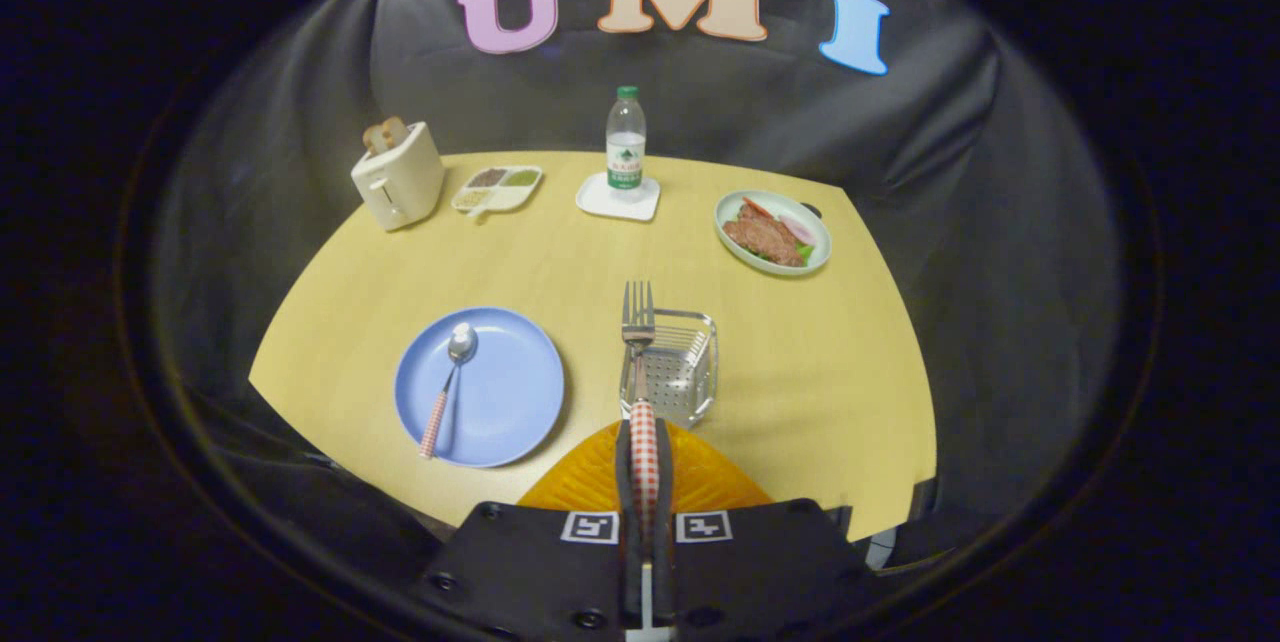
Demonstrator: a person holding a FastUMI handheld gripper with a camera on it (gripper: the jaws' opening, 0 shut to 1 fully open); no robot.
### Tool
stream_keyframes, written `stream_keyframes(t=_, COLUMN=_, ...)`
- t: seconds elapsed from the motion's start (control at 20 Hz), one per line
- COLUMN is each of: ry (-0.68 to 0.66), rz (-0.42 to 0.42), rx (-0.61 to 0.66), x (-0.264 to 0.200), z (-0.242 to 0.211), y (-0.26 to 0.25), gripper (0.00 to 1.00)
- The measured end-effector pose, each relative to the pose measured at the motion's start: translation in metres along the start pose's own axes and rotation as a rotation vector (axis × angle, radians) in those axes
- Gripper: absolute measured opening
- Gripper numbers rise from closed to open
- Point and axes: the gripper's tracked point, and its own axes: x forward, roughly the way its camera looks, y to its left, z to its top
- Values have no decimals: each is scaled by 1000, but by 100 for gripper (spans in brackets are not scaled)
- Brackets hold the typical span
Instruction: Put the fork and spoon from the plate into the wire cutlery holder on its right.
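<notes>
Steel fork with red-checked handle (640, 392) is sitting pinched by its handle in the tool (644, 462), tines pointing up over the near-left edge of the square wire cutlery holder (683, 372). Matching steel spoon (447, 387) is lying on the round blue plate (510, 392), left of the holder on the yellow desk (820, 362).

Table (800, 372) layout: at lower centre the gripper (644, 462) grips the fork (639, 342), its tines over the wire cutlery holder (675, 372). Left of the holder, the spoon (450, 382) lies on the plate (510, 402). Upper row, left to right: toaster (398, 177), divided dish (498, 188), bottle (626, 140) on a coaster (600, 202), food plate (772, 232).
</notes>
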Motion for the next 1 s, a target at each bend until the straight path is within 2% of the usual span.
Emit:
stream_keyframes(t=0.2, ry=196, rz=20, rx=-4, x=23, z=-19, y=-13, gripper=7)
stream_keyframes(t=0.55, ry=420, rz=50, rx=-29, x=51, z=-25, y=-18, gripper=9)
stream_keyframes(t=0.75, ry=487, rz=37, rx=-78, x=56, z=-18, y=-20, gripper=8)
stream_keyframes(t=0.9, ry=497, rz=45, rx=-71, x=64, z=-10, y=-15, gripper=13)
stream_keyframes(t=1.0, ry=484, rz=46, rx=-54, x=65, z=-2, y=-14, gripper=29)
